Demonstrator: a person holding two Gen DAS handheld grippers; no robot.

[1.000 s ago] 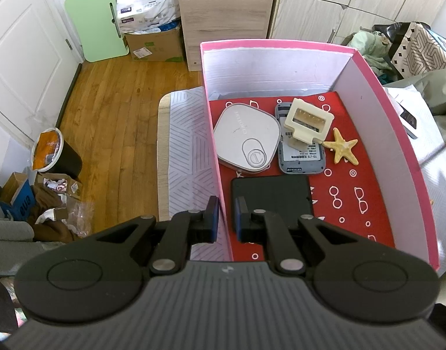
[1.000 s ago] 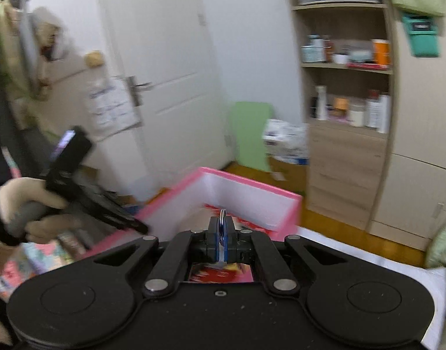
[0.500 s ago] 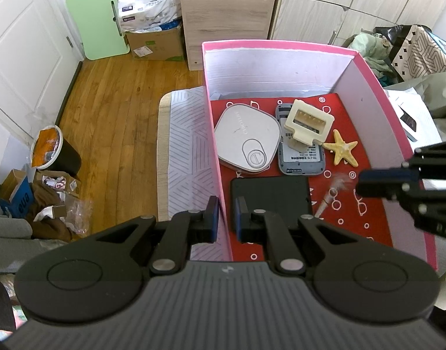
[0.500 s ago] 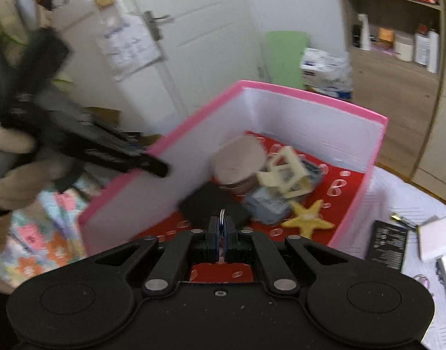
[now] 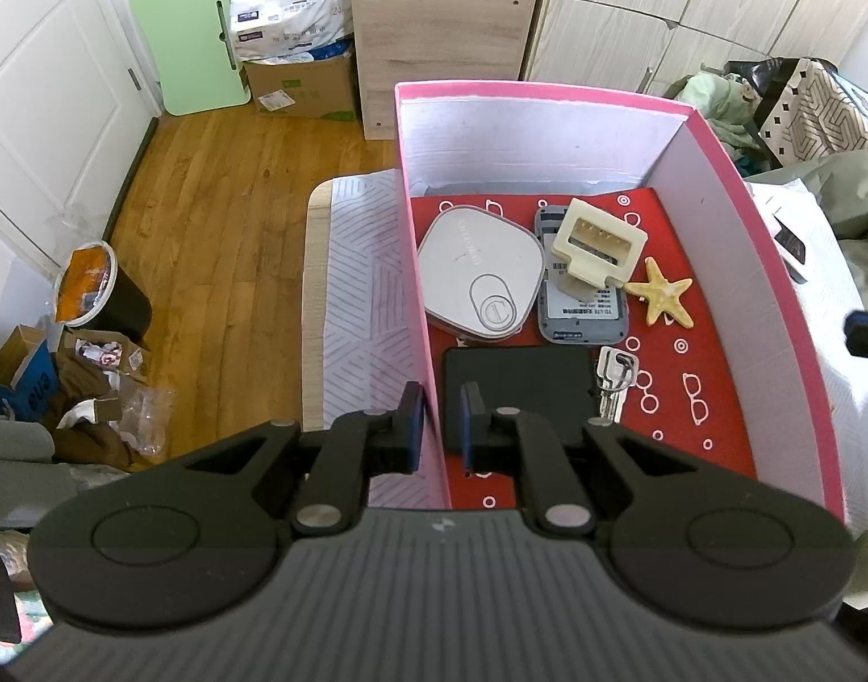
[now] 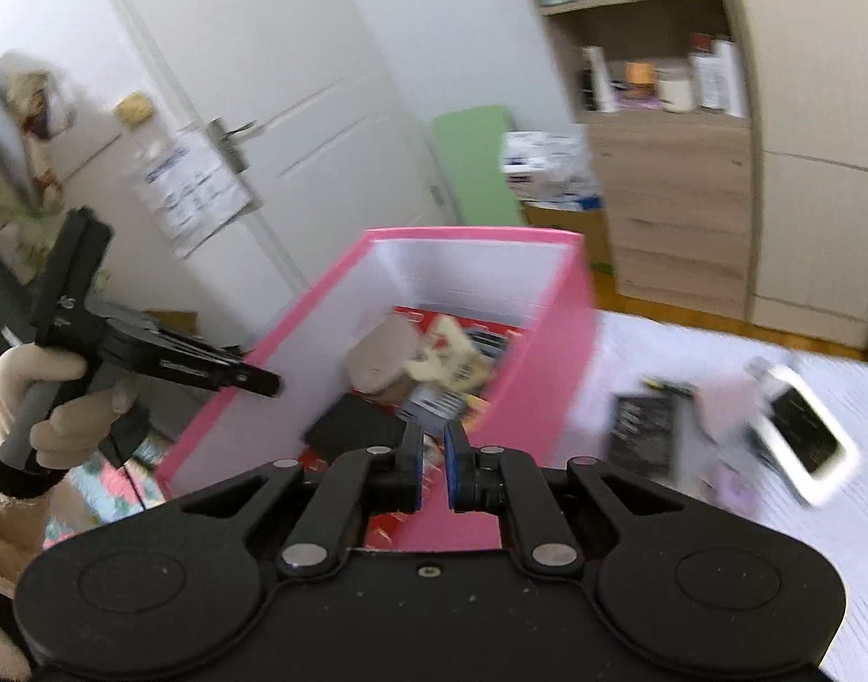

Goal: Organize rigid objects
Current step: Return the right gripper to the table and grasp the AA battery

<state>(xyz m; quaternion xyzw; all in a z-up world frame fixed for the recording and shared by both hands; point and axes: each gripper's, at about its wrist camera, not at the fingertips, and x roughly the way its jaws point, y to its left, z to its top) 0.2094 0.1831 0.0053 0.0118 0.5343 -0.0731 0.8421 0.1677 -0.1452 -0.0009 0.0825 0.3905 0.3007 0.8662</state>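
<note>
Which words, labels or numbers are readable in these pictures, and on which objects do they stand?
"TD-LTE": label of the grey device in the pink box.
White pad: embossed word and circled logo, too faint to read.
Paper pack, blue carton, door notice: too small or blurred.

Motion blur smeared the right wrist view, so the items in the pink box (image 6: 553,364) and the dark card (image 6: 641,432) on the bench could not be made out. The black pad's (image 5: 519,381) near edge was hidden behind the left gripper's fingers (image 5: 472,420), and the keys' (image 5: 614,383) tips were cut off there too.
</note>
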